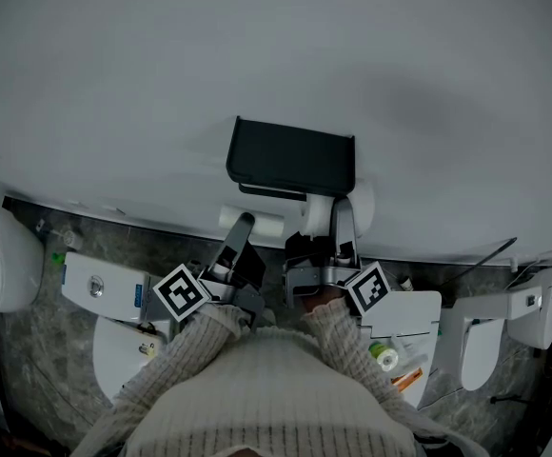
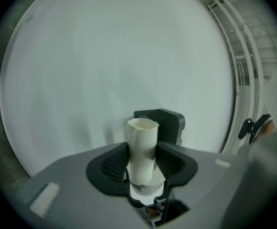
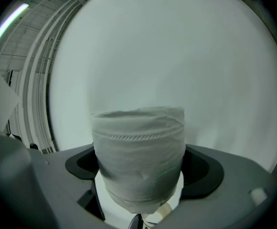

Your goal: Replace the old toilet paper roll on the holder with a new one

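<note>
Cardboard tube point(image 2: 142, 147) clenched in left tongs point(image 2: 143, 160), fresh roll point(image 3: 138, 156) in right tongs point(image 3: 141, 173) — both just below the holder point(image 1: 291, 156) (black); a skewed push could jam or drop the roll.

bare cardboard tube point(image 2: 142, 149) — full white roll point(image 3: 138, 161), both gripped

New roll point(image 3: 138, 151) hides right claw point(image 3: 141, 171) inner faces; cistern-top items point(image 1: 387, 355) too small.
</note>
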A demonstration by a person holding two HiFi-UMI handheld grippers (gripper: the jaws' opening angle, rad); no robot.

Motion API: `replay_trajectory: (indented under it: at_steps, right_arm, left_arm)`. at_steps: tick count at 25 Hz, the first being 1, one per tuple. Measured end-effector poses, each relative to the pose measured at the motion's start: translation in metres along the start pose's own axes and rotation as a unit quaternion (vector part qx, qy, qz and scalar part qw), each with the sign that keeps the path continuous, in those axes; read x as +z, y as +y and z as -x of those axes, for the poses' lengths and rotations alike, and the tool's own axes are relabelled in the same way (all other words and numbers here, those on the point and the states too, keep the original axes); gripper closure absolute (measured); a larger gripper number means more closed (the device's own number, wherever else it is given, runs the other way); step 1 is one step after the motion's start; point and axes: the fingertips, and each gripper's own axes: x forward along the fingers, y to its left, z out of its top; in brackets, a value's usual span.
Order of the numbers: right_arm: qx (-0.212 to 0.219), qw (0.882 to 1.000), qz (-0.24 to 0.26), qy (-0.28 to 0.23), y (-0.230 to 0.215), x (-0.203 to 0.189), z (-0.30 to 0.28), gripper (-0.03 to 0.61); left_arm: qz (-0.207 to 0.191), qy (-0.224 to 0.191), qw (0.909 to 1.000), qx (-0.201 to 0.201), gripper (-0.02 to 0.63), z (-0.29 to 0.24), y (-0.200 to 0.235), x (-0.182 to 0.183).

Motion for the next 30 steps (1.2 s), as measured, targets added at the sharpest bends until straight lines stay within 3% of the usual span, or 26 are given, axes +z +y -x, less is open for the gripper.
replay_trajectory:
  at_steps: [5,25,30]
  right_arm:
    - [-0.001,0.999,0.013,0.041,-0.002,-0.024,-0.005,0.086]
    - [0.006,0.995,0.022,0.099,0.001,-0.04,-0.013,0.092]
    - [0.012,0.985,0.044,0.169,0.002,-0.071,-0.02,0.092]
  left_arm:
    - [0.0,-0.001,1.0,0.002,0.442,0.002,0.001,0.004]
    - [-0.005,-0.017,0.9998,0.002,0.442,0.022,-0.007,0.01]
    - [-0.003,-0.02,0.9998,0.003,0.442,0.028,-0.006,0.013]
